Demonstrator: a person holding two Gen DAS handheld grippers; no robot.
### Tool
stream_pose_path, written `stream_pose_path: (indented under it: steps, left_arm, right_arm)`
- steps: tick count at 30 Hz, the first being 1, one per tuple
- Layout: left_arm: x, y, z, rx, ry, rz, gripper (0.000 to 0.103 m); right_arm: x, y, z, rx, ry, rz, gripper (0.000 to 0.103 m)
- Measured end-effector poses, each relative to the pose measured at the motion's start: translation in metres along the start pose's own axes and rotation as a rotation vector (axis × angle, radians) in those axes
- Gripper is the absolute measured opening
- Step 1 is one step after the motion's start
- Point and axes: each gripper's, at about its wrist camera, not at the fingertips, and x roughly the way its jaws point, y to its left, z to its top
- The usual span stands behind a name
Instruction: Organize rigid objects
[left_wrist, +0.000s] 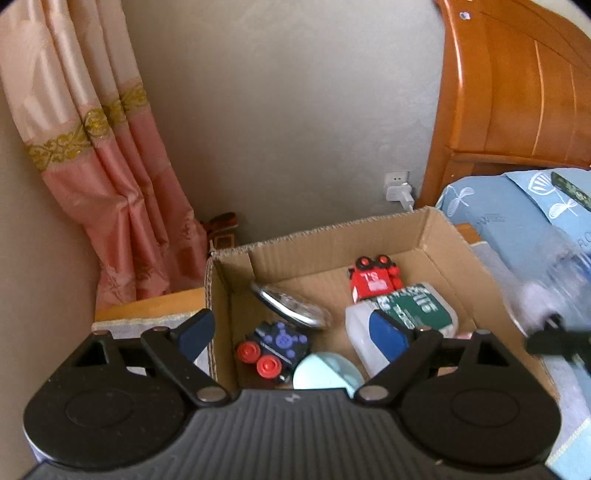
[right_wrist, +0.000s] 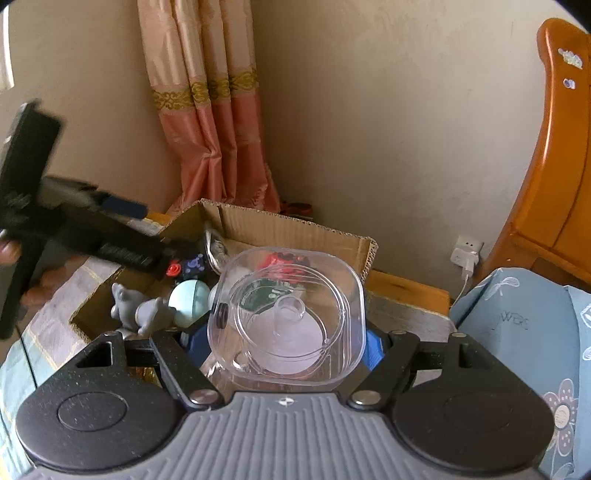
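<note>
An open cardboard box (left_wrist: 317, 233) holds a red toy car (left_wrist: 372, 282), a black-and-blue toy with red wheels (left_wrist: 275, 345), a green-labelled plastic tub (left_wrist: 419, 308), a mint ball (left_wrist: 325, 373) and a round shiny disc (left_wrist: 291, 306). My left gripper (left_wrist: 291, 330) hangs open over the box's near side with nothing between its blue fingers (left_wrist: 195, 328). In the right wrist view my right gripper (right_wrist: 284, 343) is shut on a clear square plastic container (right_wrist: 288, 317) above the box (right_wrist: 295, 226). A grey toy animal (right_wrist: 142, 310) lies in the near left corner of the box.
The box sits on a patterned cloth beside a wooden headboard (left_wrist: 517, 92) and a blue pillow (left_wrist: 517, 218). A pink curtain (left_wrist: 92, 147) hangs at the back left. A wall socket with a plug (left_wrist: 399, 188) is behind the box.
</note>
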Motion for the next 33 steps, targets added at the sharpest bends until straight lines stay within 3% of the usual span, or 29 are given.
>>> stream_pose_path:
  steps: [11,14,15,16,26,33]
  left_arm:
    - [-0.052,0.001,-0.029,0.026,-0.057,-0.025,0.095]
    - [-0.065,0.0,-0.034,0.032,-0.071,-0.027,0.096]
    - [-0.07,0.0,-0.037,0.035,-0.082,-0.027,0.097]
    - [-0.074,0.0,-0.039,0.036,-0.091,-0.023,0.097]
    - [-0.124,-0.005,-0.066,-0.025,-0.145,-0.026,0.097]
    - [-0.161,-0.016,-0.104,-0.17,-0.097,0.044,0.101]
  right_arm:
    - [0.052,-0.005,0.037,0.072,0.028,-0.002,0.081]
    - [0.053,-0.007,0.04,0.099,0.021,-0.014,0.093]
    - [0.049,-0.006,0.039,0.103,0.008,-0.022,0.102]
    - [0.043,-0.006,0.038,0.106,-0.002,-0.024,0.103]
    - [-0.041,0.02,0.02,0.117,-0.035,-0.07,0.103]
    - [-0.096,0.068,-0.047,0.121,-0.037,-0.236,0.103]
